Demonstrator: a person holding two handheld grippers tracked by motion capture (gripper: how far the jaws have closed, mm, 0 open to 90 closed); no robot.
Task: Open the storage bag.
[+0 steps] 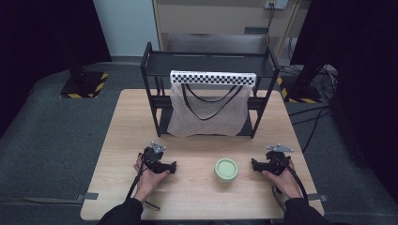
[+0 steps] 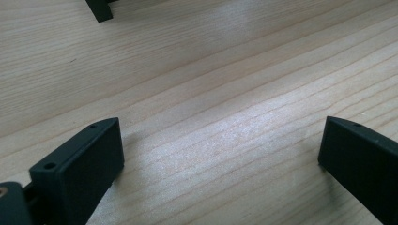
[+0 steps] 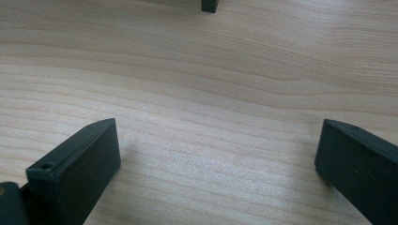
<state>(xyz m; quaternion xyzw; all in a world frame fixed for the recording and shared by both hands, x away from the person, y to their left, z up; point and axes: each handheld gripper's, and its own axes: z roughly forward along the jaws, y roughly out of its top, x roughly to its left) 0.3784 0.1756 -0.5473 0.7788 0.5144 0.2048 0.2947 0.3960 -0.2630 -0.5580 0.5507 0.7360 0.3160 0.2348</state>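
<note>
The left gripper (image 1: 172, 167) and the right gripper (image 1: 255, 165) rest on the wooden table (image 1: 197, 197), one on each side of the green jar (image 1: 225, 169). Both have their jaws wide apart with nothing between them. The jar stands upright between them. It is round, so it has no long side. The right gripper looks nearer to the jar, so I think it should reach first. Behind the jar stands a black rack (image 1: 149, 89) with a net bag (image 1: 206, 112) hanging on it.
</note>
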